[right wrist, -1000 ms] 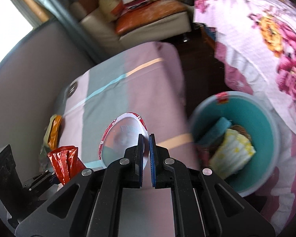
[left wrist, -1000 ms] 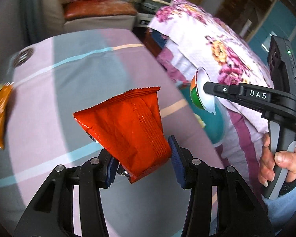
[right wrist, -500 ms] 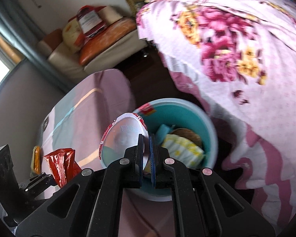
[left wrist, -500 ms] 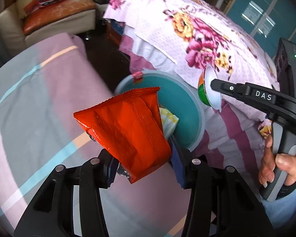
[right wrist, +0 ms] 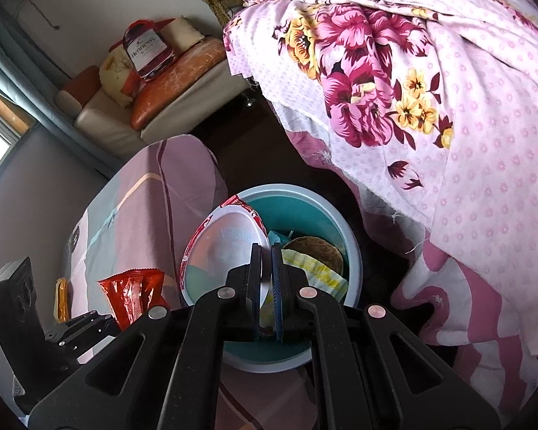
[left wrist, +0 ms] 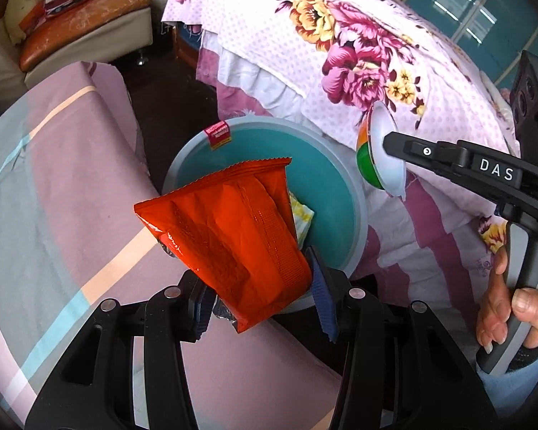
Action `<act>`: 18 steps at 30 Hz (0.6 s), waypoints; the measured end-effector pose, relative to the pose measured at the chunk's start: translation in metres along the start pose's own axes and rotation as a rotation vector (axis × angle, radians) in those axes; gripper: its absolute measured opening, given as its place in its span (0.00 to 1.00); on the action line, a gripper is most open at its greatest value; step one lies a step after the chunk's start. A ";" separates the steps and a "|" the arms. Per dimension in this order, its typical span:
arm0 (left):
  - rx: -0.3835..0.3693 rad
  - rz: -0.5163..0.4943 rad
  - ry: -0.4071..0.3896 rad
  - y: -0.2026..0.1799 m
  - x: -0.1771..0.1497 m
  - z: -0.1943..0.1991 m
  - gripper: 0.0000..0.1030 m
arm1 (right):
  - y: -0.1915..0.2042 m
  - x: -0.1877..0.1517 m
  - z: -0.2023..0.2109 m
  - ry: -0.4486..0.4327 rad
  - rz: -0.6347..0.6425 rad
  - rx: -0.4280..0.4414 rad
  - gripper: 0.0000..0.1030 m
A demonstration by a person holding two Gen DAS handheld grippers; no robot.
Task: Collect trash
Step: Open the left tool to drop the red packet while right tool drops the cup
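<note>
My left gripper (left wrist: 262,297) is shut on a red snack wrapper (left wrist: 229,233) and holds it over the near rim of the teal trash bin (left wrist: 326,186). My right gripper (right wrist: 266,279) is shut on the rim of a white plastic bowl (right wrist: 222,243) with a red edge, held above the bin (right wrist: 305,208). The bowl also shows in the left wrist view (left wrist: 380,154), over the bin's right side. The bin holds a yellow-white wrapper (right wrist: 312,272), a brown piece (right wrist: 315,247) and a blue scrap. The red wrapper also shows in the right wrist view (right wrist: 132,294).
A table with a pink and grey striped cloth (left wrist: 53,186) lies left of the bin. An orange packet (right wrist: 61,297) lies on it. A bed with a floral cover (left wrist: 358,53) stands right of the bin. A sofa (left wrist: 71,25) stands at the back.
Both grippers have moved right from over the table to the trash bin, each carrying its item. The bin now sits closer beneath the wrapper and the bowl.
</note>
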State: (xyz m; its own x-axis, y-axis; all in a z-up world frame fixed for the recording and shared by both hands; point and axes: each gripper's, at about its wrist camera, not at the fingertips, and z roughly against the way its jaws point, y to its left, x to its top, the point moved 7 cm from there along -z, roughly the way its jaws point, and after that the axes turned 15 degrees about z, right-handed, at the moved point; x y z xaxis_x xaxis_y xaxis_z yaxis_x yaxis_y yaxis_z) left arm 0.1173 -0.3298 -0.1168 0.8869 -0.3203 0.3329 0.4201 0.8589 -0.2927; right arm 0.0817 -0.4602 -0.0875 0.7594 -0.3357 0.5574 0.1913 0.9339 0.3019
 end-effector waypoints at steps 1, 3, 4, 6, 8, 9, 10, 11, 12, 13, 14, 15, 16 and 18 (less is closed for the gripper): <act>0.001 -0.001 -0.002 -0.001 0.001 -0.001 0.50 | 0.000 0.000 0.000 0.001 0.001 -0.002 0.06; 0.003 -0.004 -0.005 -0.002 0.002 -0.002 0.58 | -0.001 0.002 -0.001 0.003 0.003 -0.006 0.06; 0.010 -0.005 -0.010 -0.002 0.003 -0.003 0.69 | -0.001 0.003 -0.001 0.003 0.003 -0.008 0.06; 0.032 -0.006 -0.030 -0.001 0.005 -0.003 0.79 | -0.001 0.004 -0.003 0.006 0.006 -0.012 0.06; 0.048 -0.004 -0.037 0.001 0.007 -0.003 0.84 | 0.000 0.004 -0.005 0.011 0.010 -0.015 0.06; 0.051 0.000 -0.035 0.003 0.008 -0.004 0.86 | 0.000 0.004 -0.007 0.016 0.012 -0.016 0.06; 0.055 0.007 -0.033 0.006 0.008 -0.004 0.87 | 0.001 0.005 -0.008 0.018 0.013 -0.017 0.06; 0.058 0.013 -0.030 0.008 0.009 -0.005 0.87 | 0.002 0.005 -0.010 0.023 0.016 -0.017 0.06; 0.061 0.020 -0.028 0.011 0.009 -0.005 0.87 | 0.003 0.005 -0.011 0.028 0.019 -0.018 0.06; 0.062 0.028 -0.024 0.014 0.009 -0.006 0.87 | 0.004 0.005 -0.013 0.031 0.021 -0.018 0.06; 0.062 0.036 -0.021 0.017 0.008 -0.006 0.87 | 0.006 0.006 -0.015 0.036 0.025 -0.019 0.06; 0.062 0.040 -0.019 0.019 0.008 -0.006 0.88 | 0.008 0.006 -0.016 0.039 0.028 -0.019 0.06; 0.062 0.045 -0.018 0.021 0.008 -0.006 0.88 | 0.009 0.006 -0.018 0.042 0.031 -0.019 0.06; 0.061 0.055 -0.017 0.026 0.008 -0.005 0.88 | 0.013 0.007 -0.021 0.049 0.042 -0.022 0.06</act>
State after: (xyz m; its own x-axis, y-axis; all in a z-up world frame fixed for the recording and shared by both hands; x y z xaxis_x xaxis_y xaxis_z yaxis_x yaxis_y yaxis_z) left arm 0.1360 -0.3123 -0.1264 0.9046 -0.2661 0.3330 0.3584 0.8977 -0.2562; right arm 0.1028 -0.4473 -0.0963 0.7967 -0.2900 0.5302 0.1718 0.9498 0.2614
